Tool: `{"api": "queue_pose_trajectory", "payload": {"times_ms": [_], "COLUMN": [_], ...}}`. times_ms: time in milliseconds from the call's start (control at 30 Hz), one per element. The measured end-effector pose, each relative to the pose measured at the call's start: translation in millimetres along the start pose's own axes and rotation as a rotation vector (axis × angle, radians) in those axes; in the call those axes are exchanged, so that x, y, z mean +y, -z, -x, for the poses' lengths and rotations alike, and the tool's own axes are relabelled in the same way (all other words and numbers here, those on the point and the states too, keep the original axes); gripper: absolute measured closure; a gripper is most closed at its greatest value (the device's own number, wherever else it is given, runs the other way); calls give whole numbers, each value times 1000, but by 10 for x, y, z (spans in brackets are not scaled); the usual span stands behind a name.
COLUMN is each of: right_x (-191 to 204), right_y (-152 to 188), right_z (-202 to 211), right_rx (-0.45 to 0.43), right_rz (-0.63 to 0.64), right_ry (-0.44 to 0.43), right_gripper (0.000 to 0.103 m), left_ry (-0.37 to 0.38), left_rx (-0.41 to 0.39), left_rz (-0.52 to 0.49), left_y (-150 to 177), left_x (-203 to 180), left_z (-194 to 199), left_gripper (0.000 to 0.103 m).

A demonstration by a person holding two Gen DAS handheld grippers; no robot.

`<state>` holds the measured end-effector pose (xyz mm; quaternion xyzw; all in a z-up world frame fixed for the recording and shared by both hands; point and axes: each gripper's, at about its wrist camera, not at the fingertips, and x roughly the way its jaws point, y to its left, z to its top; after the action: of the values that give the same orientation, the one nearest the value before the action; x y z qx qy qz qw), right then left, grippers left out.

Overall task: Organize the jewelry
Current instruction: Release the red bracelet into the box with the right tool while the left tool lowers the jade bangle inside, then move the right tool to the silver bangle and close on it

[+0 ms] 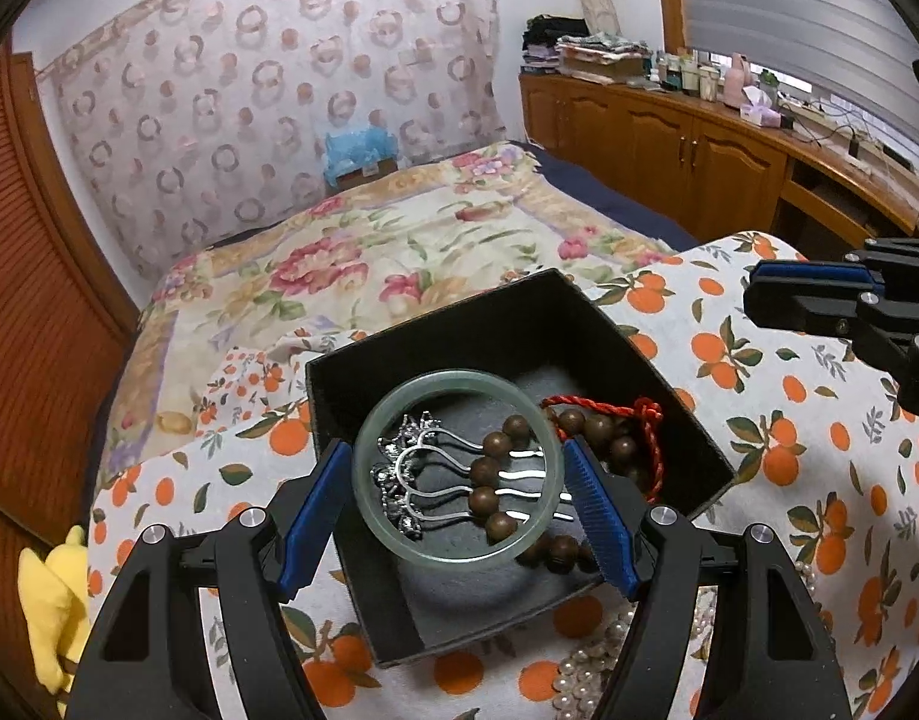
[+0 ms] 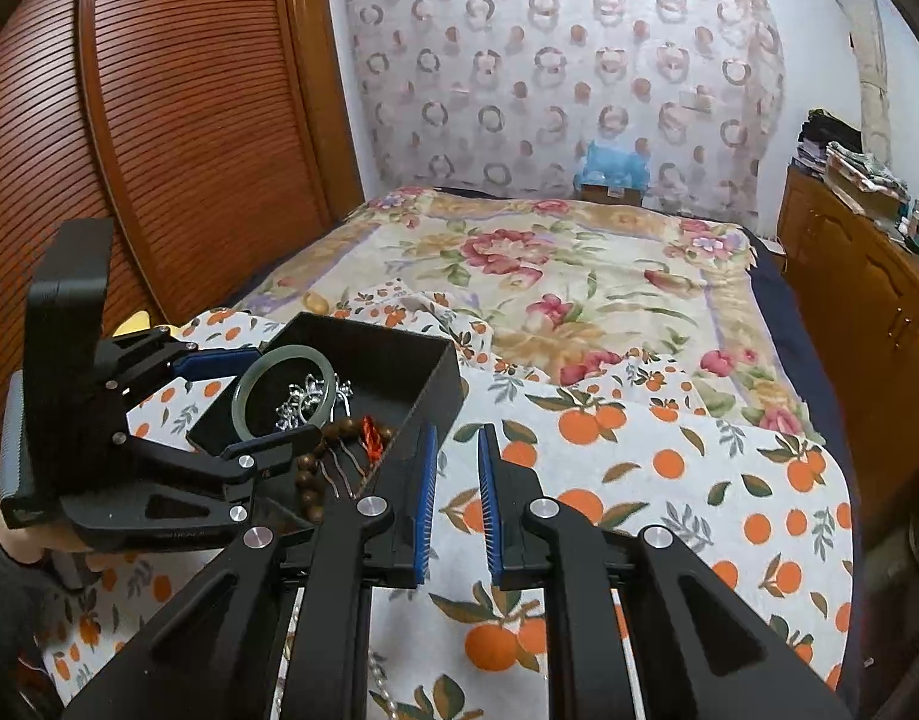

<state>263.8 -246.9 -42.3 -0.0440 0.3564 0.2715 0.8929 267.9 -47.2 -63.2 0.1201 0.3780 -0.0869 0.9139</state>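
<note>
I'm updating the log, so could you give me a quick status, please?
Left gripper shut on jade bangle over black box. Right gripper open, empty. Hairpins, wooden beads already inside.

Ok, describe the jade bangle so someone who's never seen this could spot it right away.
Find the black box on the orange-print cloth. Over it, the left gripper grips a pale green bangle between blue fingers: the only smooth, translucent ring, unlike the brown beads and silver hairpins.
</note>
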Motion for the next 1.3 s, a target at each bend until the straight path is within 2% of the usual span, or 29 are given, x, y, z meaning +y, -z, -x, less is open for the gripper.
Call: {"api": "queue_pose_trajectory", "payload": {"times_ms": [333, 467, 533, 700, 967, 1300], "right_x": [59, 124, 168, 333, 621, 633], "right_y": [309, 523, 617, 834, 981, 973], "right_z": [137, 236, 262, 297, 273, 251], "right_rx": [21, 36, 45, 86, 157, 197], "right_rz": [37, 47, 54, 89, 174, 193], "right_ry": [9, -8, -14, -40, -103, -98], "right_gripper": [87, 87, 87, 87, 87, 87], "left_ry": [21, 45, 52, 82, 116, 138], "left_rx": [-59, -78, -80, -83, -40, -8], "left_rz": [11, 19, 22, 26, 54, 98], "left_y": [58, 218, 295, 497, 853, 1079], "left_x": [2, 12, 14, -10, -31, 32], "left_z": [328, 517, 573, 700, 713, 722], "left_gripper": [32, 30, 27, 27, 26, 26]}}
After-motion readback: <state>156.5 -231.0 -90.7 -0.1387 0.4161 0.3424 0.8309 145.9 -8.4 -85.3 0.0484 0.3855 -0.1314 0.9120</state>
